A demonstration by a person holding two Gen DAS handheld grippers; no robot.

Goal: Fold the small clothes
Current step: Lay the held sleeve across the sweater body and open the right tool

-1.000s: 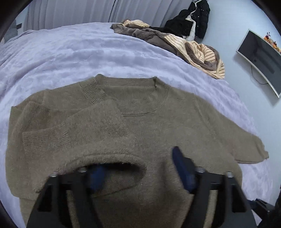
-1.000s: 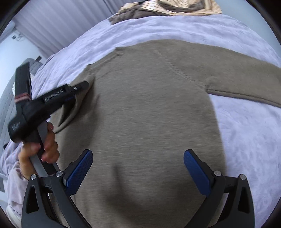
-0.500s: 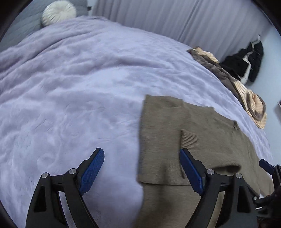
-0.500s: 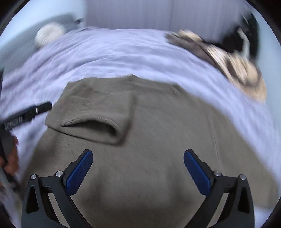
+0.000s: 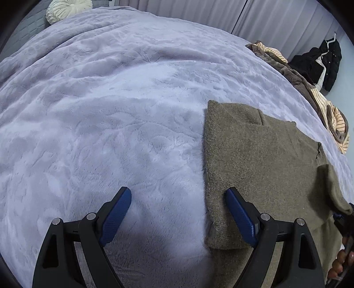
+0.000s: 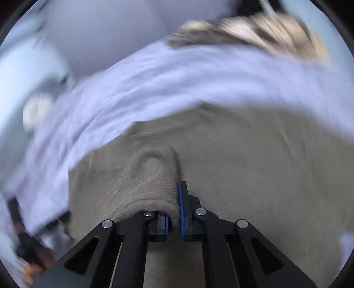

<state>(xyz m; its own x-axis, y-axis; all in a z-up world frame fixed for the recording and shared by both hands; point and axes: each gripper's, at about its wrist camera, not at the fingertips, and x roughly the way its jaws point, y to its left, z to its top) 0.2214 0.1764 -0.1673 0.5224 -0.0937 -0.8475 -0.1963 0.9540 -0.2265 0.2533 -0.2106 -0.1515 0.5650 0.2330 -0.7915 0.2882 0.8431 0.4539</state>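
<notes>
An olive-brown knit sweater (image 5: pixel 261 159) lies flat on the lavender bedspread (image 5: pixel 110 110), its left side folded in to a straight edge. My left gripper (image 5: pixel 177 212) is open and empty; it hovers over the bedspread, its right finger over the sweater's left edge. In the blurred right wrist view my right gripper (image 6: pixel 174 212) is shut on a bunched fold of the sweater (image 6: pixel 150 177), which rises from the flat cloth. That lifted fold shows at the far right of the left wrist view (image 5: pixel 331 188).
A pile of striped and brown clothes (image 5: pixel 309 88) lies at the bed's far right edge, with a black garment (image 5: pixel 320 62) hanging behind it. A round cream cushion (image 5: pixel 66 8) sits at the far left. Grey curtains line the back.
My right gripper has shut on a fold of the sweater and is moving fast. My left gripper let go of the folded sleeve and moved left, off the sweater's edge.
</notes>
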